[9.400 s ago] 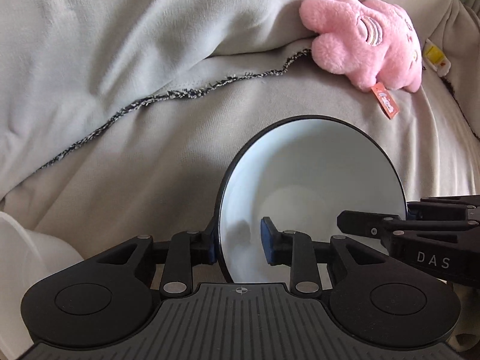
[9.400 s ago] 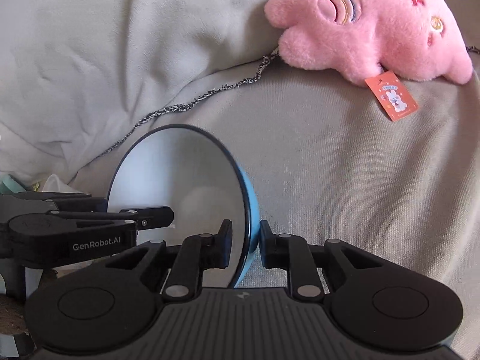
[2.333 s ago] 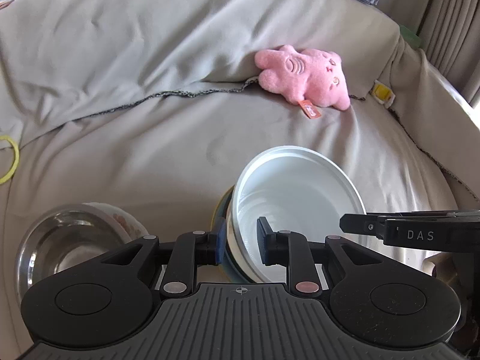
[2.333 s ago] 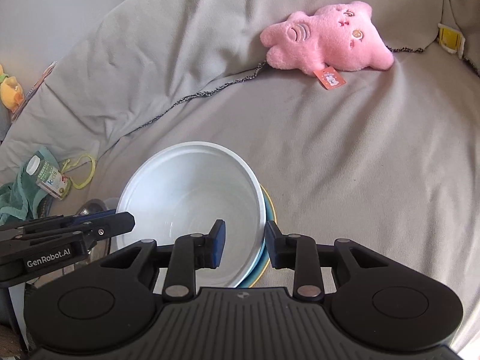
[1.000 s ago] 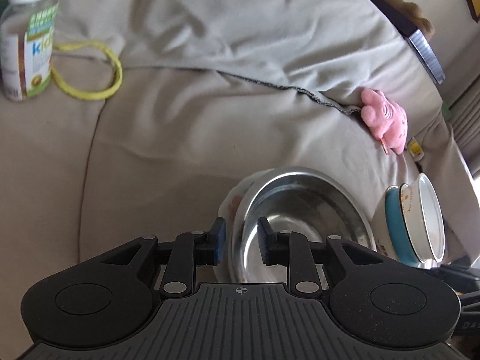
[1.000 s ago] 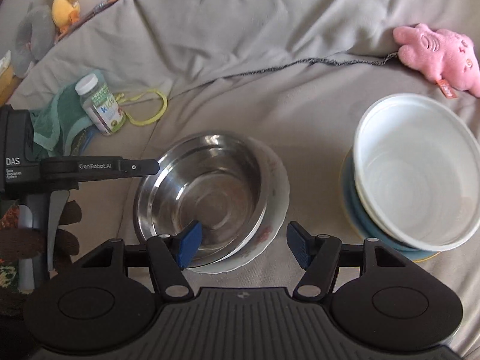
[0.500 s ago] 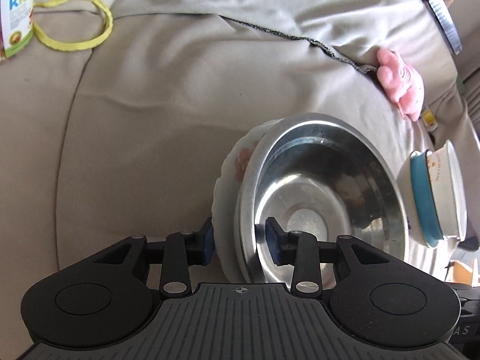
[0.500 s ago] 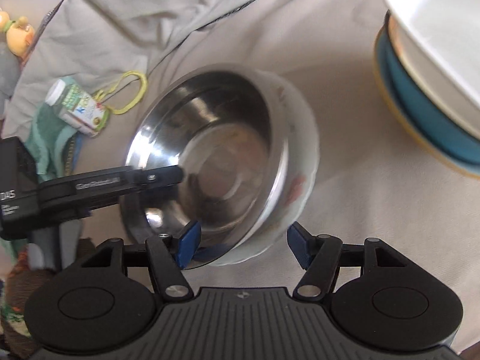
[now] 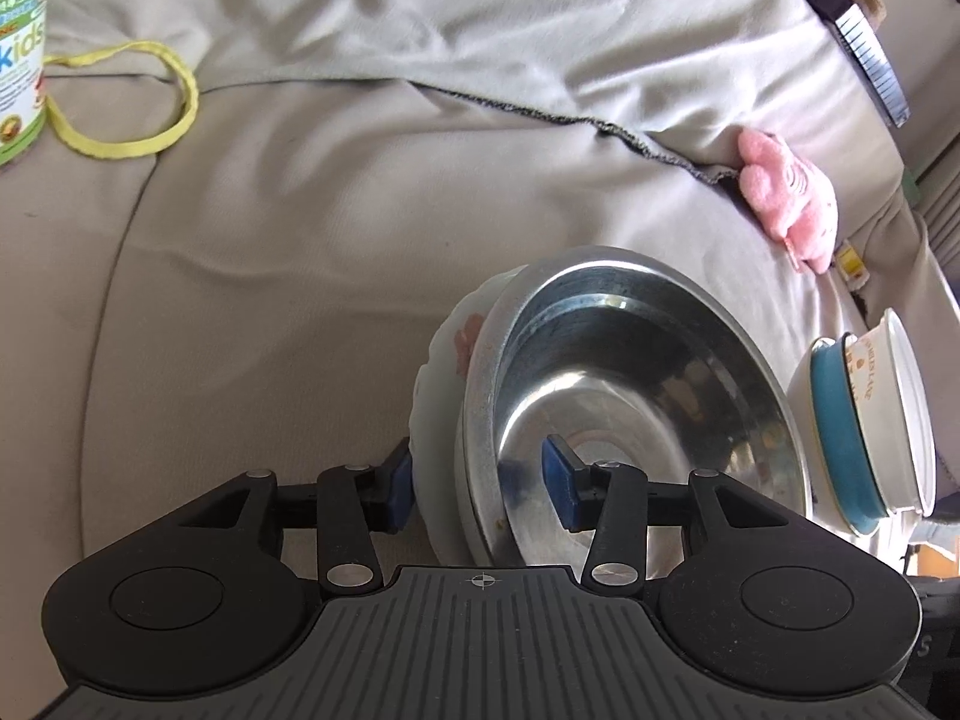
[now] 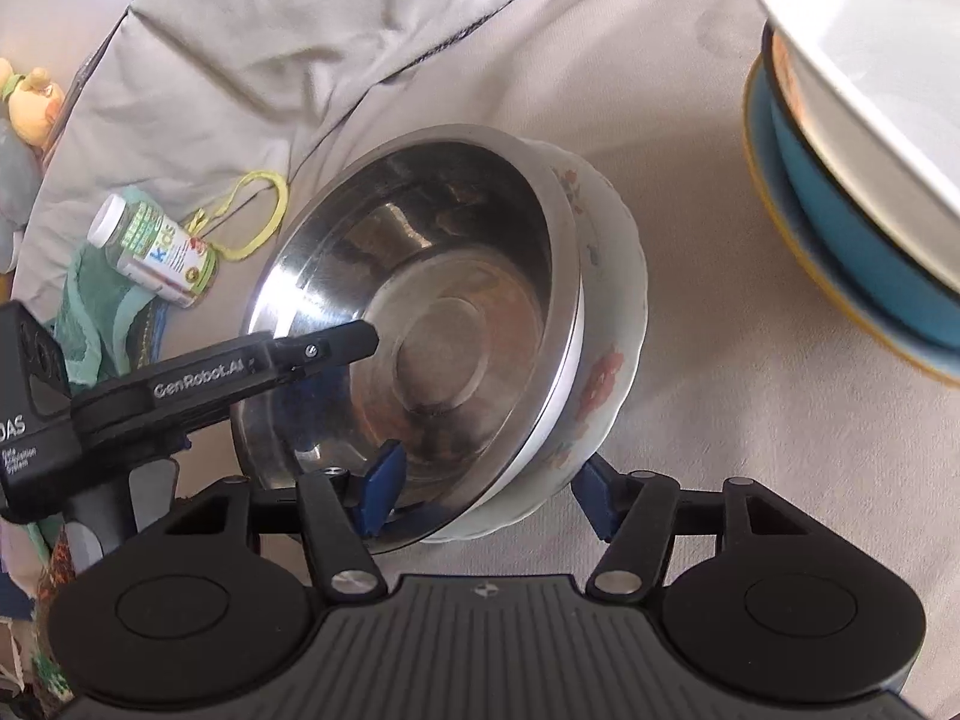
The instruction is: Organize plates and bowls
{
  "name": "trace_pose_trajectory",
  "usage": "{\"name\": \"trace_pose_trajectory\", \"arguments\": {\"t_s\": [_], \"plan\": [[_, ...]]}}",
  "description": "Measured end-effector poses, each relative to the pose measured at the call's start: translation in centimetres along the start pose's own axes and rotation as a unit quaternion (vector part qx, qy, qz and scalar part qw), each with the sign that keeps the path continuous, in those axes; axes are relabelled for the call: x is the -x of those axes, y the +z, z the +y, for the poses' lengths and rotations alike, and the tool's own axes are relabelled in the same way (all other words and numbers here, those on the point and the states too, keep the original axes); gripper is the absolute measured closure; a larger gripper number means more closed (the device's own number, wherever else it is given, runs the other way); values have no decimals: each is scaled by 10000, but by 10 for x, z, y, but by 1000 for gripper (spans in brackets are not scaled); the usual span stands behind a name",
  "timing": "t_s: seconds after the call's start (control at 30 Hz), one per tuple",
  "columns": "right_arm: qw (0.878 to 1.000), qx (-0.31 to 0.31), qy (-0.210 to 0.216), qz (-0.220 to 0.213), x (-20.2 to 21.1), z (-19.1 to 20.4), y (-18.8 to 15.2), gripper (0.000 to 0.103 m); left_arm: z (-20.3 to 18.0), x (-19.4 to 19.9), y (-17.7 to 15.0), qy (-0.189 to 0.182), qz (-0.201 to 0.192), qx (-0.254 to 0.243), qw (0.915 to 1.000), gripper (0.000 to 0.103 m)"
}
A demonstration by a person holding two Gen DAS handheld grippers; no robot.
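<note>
A steel bowl [image 9: 630, 372] [image 10: 420, 312] sits nested in a white floral bowl [image 9: 441, 360] [image 10: 606, 324] on the grey sofa cover. My left gripper [image 9: 480, 483] is open, its jaws straddling the left rims of both bowls, one pad inside the steel bowl. My right gripper [image 10: 489, 495] is open wide, its jaws straddling the near rims of both bowls. A stack with a white bowl [image 9: 912, 408] [image 10: 864, 60] on a blue bowl [image 9: 840, 426] [image 10: 870, 252] stands to the right.
A pink plush toy [image 9: 792, 204] lies at the back right. A vitamin bottle [image 10: 153, 252] [image 9: 18, 54], a yellow loop [image 9: 126, 102] [image 10: 255, 213] and a green cloth [image 10: 96, 306] lie at the left. The sofa back rises behind.
Both grippers moved from the white-and-blue stack over to the steel and floral bowls. Both came closer, and the left jaws have opened wider around the rims.
</note>
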State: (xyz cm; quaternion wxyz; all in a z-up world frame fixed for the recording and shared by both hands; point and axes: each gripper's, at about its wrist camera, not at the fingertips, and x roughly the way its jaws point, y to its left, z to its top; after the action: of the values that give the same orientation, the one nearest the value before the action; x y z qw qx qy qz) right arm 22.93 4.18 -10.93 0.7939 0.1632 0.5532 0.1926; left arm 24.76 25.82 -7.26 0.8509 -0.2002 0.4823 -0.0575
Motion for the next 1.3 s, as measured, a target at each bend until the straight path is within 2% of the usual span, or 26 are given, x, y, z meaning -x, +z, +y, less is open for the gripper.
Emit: {"name": "trace_pose_trajectory", "arguments": {"t_s": [0.2,0.3,0.4,0.53,0.67,0.73,0.8,0.87,0.93,0.97,1.03,1.13,1.2,1.3], "plan": [[9993,102,-251,-270,-3,-5,9,43,-7,-6,0,56,-74,-184,9998,56],[9988,181,-326,-330,-1,-6,4,43,-7,-5,1,102,-54,-176,9998,62],[9983,238,-337,-412,9,-4,0,42,-2,-5,3,125,-73,58,9999,67],[9975,422,-309,-481,32,-6,0,41,-13,12,3,495,-362,183,9979,68],[9952,845,-100,-478,62,-15,-8,39,-38,37,0,1118,-596,155,9918,68],[9911,1175,-8,-632,81,-20,-16,39,-57,51,0,1369,-799,68,9873,68],[9851,1491,68,-850,103,-24,-21,39,-81,62,1,1451,-980,-73,9845,68],[9781,1758,96,-1105,130,-31,-22,39,-104,68,2,1222,-1066,-149,9866,68],[9719,1897,29,-1396,156,-40,-16,34,-126,68,2,628,-1015,-53,9928,68],[9697,1909,-2,-1526,167,-46,-11,28,-136,65,1,332,-985,12,9946,68],[9670,1844,-97,-1758,184,-60,2,26,-155,58,-6,-175,-965,91,9951,69],[9617,1782,-379,-2046,206,-89,26,25,-184,40,-18,-725,-851,47,9937,74],[9599,1803,-519,-2084,204,-108,43,19,-201,28,-23,-763,-757,-36,9942,76],[9668,1554,-704,-1904,179,-143,65,19,-218,24,-27,-547,-902,-44,9944,78]]}}
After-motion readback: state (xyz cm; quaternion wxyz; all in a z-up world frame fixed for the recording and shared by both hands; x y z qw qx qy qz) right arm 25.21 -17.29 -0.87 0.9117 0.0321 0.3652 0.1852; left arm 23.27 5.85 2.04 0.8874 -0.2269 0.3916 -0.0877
